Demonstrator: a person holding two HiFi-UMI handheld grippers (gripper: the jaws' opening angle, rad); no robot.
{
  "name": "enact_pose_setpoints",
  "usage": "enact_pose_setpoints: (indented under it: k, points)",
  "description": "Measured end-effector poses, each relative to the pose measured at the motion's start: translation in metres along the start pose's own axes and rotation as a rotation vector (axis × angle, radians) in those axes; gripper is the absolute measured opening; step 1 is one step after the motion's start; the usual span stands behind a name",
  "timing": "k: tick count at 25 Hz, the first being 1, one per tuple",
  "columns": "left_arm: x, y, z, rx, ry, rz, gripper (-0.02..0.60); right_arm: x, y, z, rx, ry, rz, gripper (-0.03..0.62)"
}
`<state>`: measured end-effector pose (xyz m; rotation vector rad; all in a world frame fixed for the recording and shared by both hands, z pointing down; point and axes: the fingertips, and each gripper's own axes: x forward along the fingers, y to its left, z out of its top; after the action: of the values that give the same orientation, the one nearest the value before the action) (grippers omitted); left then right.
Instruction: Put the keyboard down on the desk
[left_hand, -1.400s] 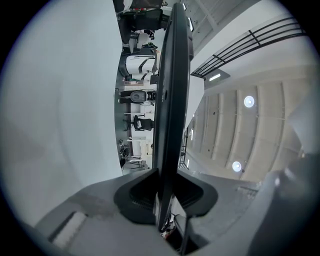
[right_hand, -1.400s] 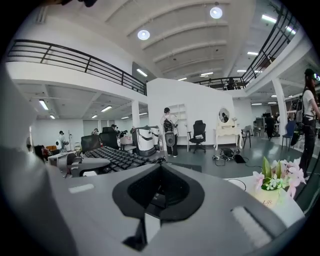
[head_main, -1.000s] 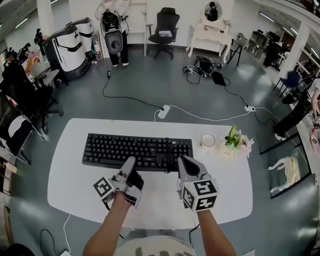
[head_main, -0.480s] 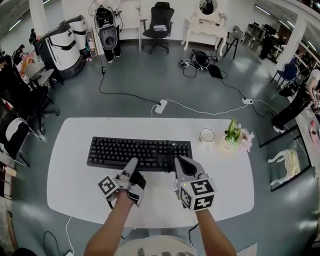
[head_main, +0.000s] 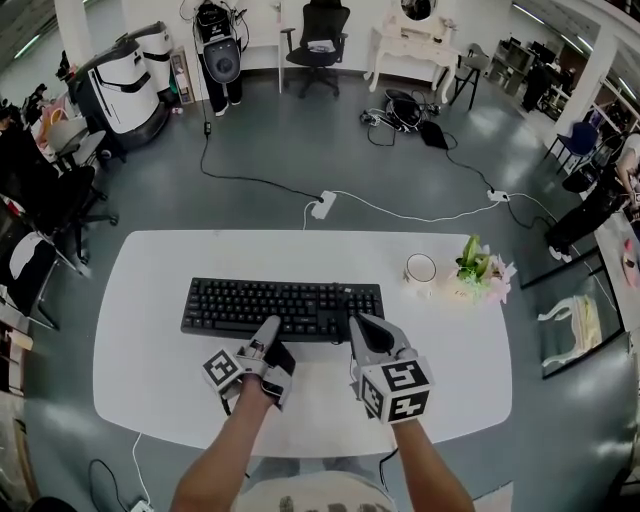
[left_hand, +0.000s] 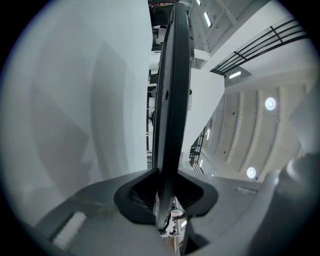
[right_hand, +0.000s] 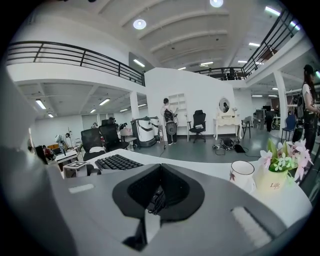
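A black keyboard (head_main: 280, 305) lies lengthwise over the middle of the white oval desk (head_main: 150, 350). My left gripper (head_main: 268, 330) is turned on its side and shut on the keyboard's near edge. In the left gripper view the keyboard (left_hand: 172, 100) runs edge-on as a dark slab between the jaws, with the white desk beneath it; I cannot tell whether it rests on the desk. My right gripper (head_main: 362, 325) is at the near right corner, jaws together with no keyboard between them. The keys (right_hand: 117, 161) lie to the left of it.
A white mug (head_main: 420, 268) and a small flower pot (head_main: 480, 275) stand on the desk right of the keyboard. Cables and a power strip (head_main: 322, 207) lie on the floor beyond the desk. Office chairs (head_main: 40, 200) stand at the left.
The keyboard looks a little smaller and its left end sits further from the desk's left edge. Both grippers kept their places at its near edge.
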<state>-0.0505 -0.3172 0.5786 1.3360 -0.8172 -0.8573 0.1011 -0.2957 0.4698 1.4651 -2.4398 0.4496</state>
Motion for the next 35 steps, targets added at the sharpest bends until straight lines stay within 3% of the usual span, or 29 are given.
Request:
enact_pose_setpoints:
  k: [25,29,35]
  points:
    - [-0.001,0.052,0.005,-0.054,-0.041,0.156,0.098,0.012,0.003,-0.021,0.002,0.063,0.017,0.000]
    - [-0.002,0.055,0.004,-0.059,-0.047,0.188,0.123,0.012,0.002,-0.022,0.006,0.068,0.015,0.000]
    - [-0.001,0.055,0.004,-0.081,-0.023,0.220,0.214,0.011,0.007,-0.022,0.012,0.069,0.016,0.000]
